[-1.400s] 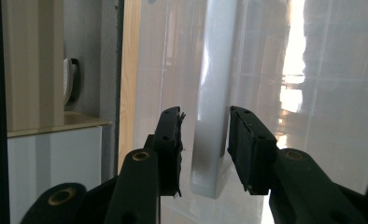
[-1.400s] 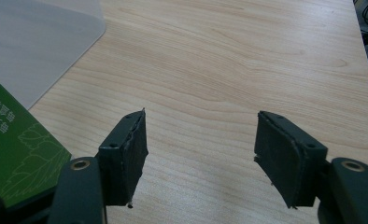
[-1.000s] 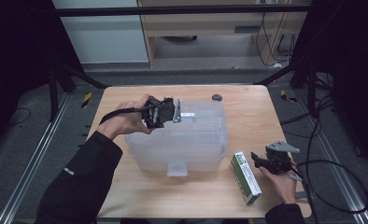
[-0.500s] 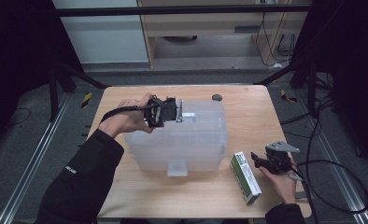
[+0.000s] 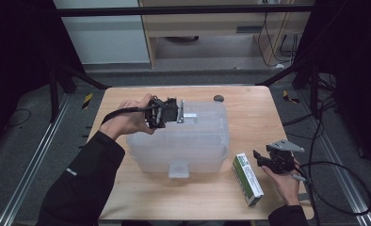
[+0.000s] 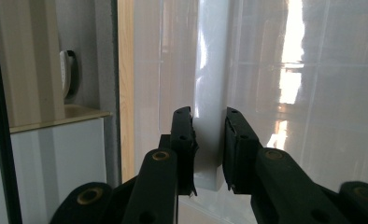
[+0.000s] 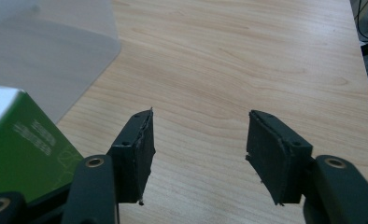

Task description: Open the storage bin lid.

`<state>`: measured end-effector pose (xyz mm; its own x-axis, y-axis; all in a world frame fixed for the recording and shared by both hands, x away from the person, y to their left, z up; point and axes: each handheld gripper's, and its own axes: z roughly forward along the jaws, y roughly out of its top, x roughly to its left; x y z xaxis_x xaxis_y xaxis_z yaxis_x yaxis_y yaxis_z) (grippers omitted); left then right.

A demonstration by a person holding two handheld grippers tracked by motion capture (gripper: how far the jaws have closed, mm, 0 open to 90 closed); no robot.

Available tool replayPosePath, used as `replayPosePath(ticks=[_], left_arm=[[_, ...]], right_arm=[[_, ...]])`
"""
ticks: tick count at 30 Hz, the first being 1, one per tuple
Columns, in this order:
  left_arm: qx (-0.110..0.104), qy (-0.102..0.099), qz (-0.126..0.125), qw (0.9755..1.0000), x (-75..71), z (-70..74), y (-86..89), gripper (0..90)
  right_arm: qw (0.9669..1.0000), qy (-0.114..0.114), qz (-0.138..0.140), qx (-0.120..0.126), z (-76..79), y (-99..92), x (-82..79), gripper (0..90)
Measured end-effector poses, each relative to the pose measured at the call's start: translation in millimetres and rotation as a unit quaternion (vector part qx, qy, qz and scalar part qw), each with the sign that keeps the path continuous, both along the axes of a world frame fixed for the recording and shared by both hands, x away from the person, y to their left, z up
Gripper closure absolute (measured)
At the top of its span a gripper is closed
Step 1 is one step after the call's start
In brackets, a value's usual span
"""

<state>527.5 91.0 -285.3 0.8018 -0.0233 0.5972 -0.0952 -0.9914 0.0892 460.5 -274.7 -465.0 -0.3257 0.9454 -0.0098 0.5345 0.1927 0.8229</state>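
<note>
We hold our left gripper (image 5: pixel 180 113) at the far side of the big clear plastic box (image 5: pixel 183 141), which sits in the middle of the worktop (image 5: pixel 249 113). In the left gripper view its jaws pinch the box's white latch tab (image 6: pixel 210 140), one pad on each side of it. The hand and the box sit in the same place as a moment ago, so we think the latch is gripped and ready to be flipped open. Our right gripper (image 5: pixel 259 157) waits near the right front corner of the worktop, just beside the green and white carton (image 5: pixel 247 179). Its jaws have just been closing a little, but they are spread apart with nothing between them, only bare wood. The carton lies flat, apart from the box.
</note>
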Motion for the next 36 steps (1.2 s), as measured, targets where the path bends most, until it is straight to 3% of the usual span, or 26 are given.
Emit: replayPosePath(ticks=[15, 25, 27, 36], left_arm=[[-0.010, -0.008, 0.017, 0.9998, 4.6, 6.6, 0.1, 74.9], [-0.026, -0.011, 0.031, 0.9991, 8.5, 9.5, 1.6, 73.8], [-0.028, -0.012, 0.034, 0.9990, 9.1, 10.0, 1.9, 73.6], [-0.038, -0.019, 0.041, 0.9983, 11.7, 11.9, 2.3, 73.1]], right_arm=[[0.9989, -0.023, 0.031, 0.027, 38.6, 13.0, -8.3, 53.9], [0.9956, -0.027, 0.073, 0.053, 63.0, 28.9, -17.0, 66.8], [0.9952, -0.027, 0.082, 0.047, 67.8, 34.4, -18.6, 69.7], [0.9928, -0.025, 0.104, 0.055, 76.4, 46.4, -19.9, 82.6]])
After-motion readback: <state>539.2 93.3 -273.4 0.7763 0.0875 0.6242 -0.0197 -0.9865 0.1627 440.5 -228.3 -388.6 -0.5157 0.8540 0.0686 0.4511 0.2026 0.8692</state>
